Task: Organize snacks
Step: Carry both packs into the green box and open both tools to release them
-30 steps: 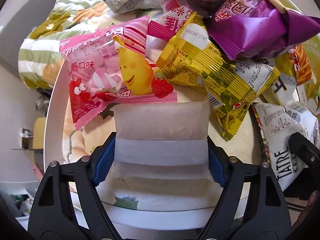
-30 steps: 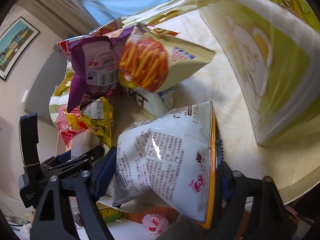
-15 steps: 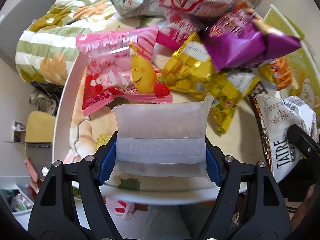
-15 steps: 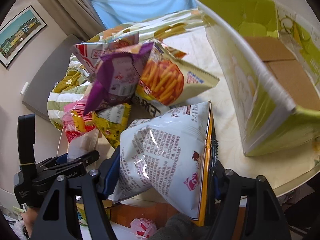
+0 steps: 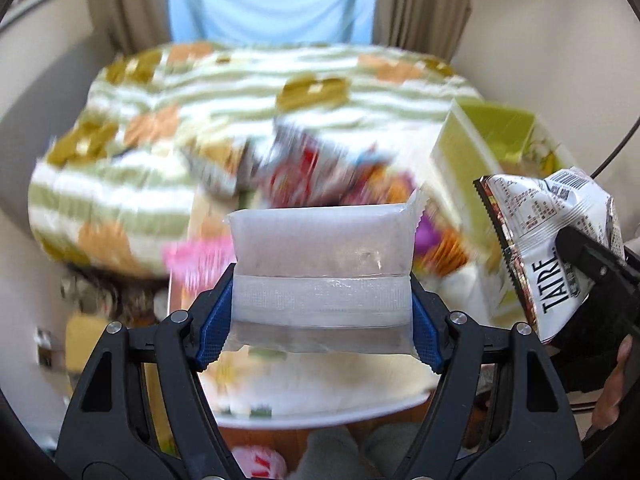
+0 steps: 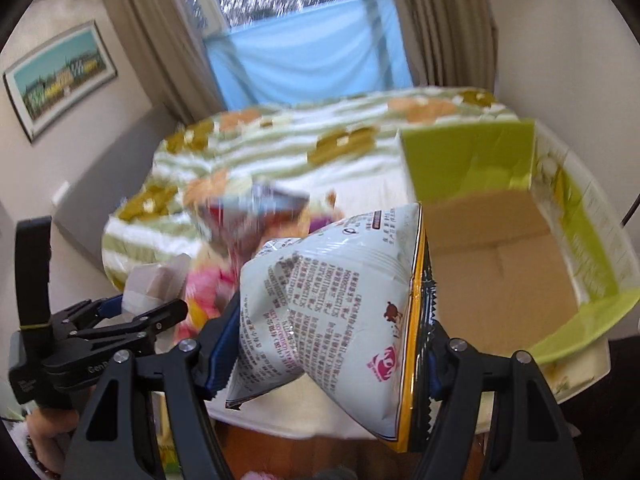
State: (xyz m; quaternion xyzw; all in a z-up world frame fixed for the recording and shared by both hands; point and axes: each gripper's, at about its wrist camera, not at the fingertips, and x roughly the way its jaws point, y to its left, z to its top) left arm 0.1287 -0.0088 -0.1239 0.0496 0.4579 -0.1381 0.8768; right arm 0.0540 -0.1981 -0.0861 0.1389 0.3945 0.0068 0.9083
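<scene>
**Both claws loaded, packets held off the worktop**

Frosted white packet (image 5: pixel 322 276) clamped across its width in the left claw (image 5: pixel 322 312), blue pads pressed against both sides, held clear above the near edge of the round worktop (image 5: pixel 320 408). Seen again at the left of the right wrist view as a pale corner (image 6: pixel 154 280) poking from that claw (image 6: pixel 120 312).

White chip bag (image 6: pixel 340 320) with printed text and a yellow side seam, pinched between the fingers of the right claw (image 6: pixel 324 360), puffed and tilted, hanging just left of the open green carton (image 6: pixel 472 160). Same bag (image 5: pixel 552 240) at the right edge of the left wrist view, lettering "TATRE" readable, black finger (image 5: pixel 588 256) across it.

Carton standing on the right part of the worktop, flaps up, brown cardboard floor (image 6: pixel 500 272) showing inside.

Behind the held packets, a heap of snack bags (image 5: pixel 320 176) on the worktop, blurred; pink (image 5: pixel 196 256), red and purple wrappers only roughly told apart.

Further back, a bed with a green-striped floral blanket (image 5: pixel 240 80), beige curtains (image 6: pixel 440 20), a blue sheet (image 6: pixel 312 56) over the window, a framed picture (image 6: pixel 60 76) on the left wall.
</scene>
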